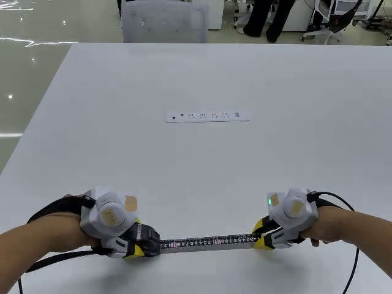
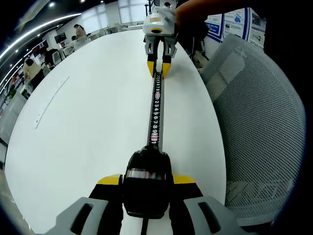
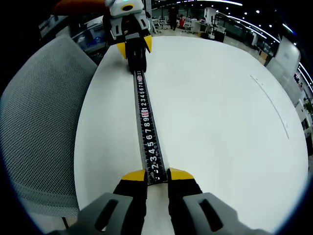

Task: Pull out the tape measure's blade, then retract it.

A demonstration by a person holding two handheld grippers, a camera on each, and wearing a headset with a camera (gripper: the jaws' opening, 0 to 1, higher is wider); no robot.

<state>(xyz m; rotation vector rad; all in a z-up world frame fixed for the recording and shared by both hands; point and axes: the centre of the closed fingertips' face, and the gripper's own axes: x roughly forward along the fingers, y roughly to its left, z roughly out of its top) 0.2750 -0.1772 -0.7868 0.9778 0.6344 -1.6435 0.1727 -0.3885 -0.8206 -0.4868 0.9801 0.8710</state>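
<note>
The left tongs clamp the case, and the right tongs pinch the tip of the blade. The blade is stretched between them along the near edge of the tabletop. The pull-out looks done or nearly so; retracting is left.

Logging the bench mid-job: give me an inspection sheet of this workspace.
Surface: white table, plain top.
Job's things: tape measure case sits in the left jaws; blade is pulled out, stretched between the grippers near the table's near edge.
Clutter: white strip with small marks mid-table, maybe sockets.
Grippers: left gripper shut on the case; right gripper shut on the blade's end.
Cables: black cable loops from the right gripper.
Surroundings: mesh chair beside the table; glossy floor.
</note>
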